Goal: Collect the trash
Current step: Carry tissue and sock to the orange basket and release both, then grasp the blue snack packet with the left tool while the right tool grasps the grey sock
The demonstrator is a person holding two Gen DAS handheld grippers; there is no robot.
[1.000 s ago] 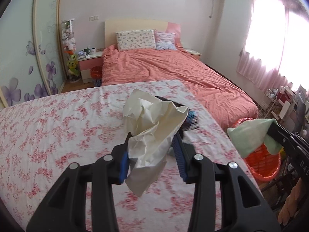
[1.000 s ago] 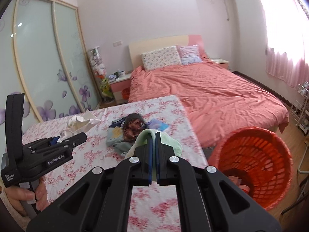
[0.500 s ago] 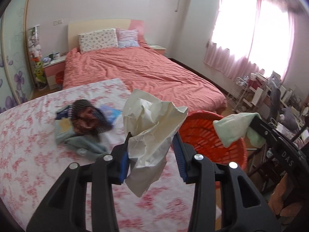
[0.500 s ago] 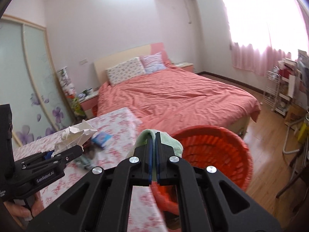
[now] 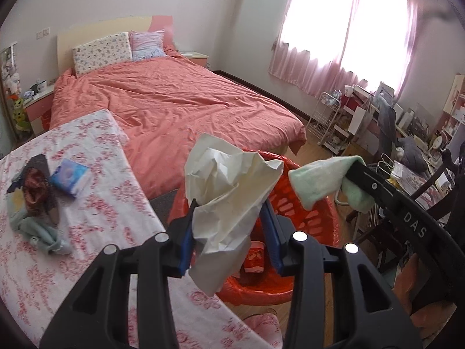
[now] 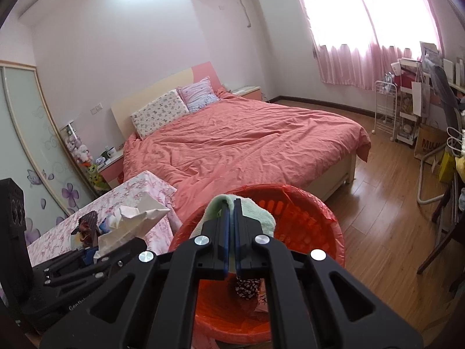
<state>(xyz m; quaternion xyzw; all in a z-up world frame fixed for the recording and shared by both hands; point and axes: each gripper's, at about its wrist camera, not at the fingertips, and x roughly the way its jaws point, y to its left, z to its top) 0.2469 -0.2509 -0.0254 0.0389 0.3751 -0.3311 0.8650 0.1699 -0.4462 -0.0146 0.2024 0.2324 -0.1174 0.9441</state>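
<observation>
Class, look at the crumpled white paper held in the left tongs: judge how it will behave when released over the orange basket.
The crumpled white paper looks light: thin creased sheet, so it would probably drift rather than drop straight. It seems floppy, since its lower flap hangs limp below the left tongs. It likely won't roll or break, and should settle softly in the orange basket.

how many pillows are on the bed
2. A floral pillow leans on the headboard at the left; a striped pink-and-blue pillow stands beside it to the right, touching it. Both show in each wrist view; none seems hidden.
</observation>
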